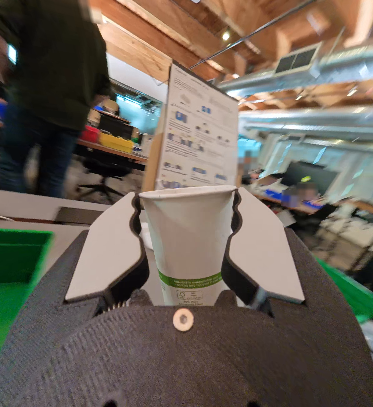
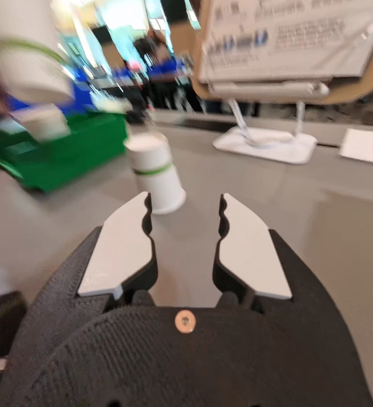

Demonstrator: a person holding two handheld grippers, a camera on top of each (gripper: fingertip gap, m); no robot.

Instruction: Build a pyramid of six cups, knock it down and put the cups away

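Observation:
My left gripper is shut on a white paper cup with a green band, held upright with its mouth up between the fingers. In the right wrist view my right gripper is open and empty, low over the grey table. Just ahead of its left fingertip stands another white paper cup with a green band, upside down on the table. At the far left of that view the other gripper holds a blurred cup above a green bin.
A green bin sits to the left of the left gripper, and green plastic shows at its right. A poster board on a white stand and a white card are at the table's back right. A person stands beyond the table.

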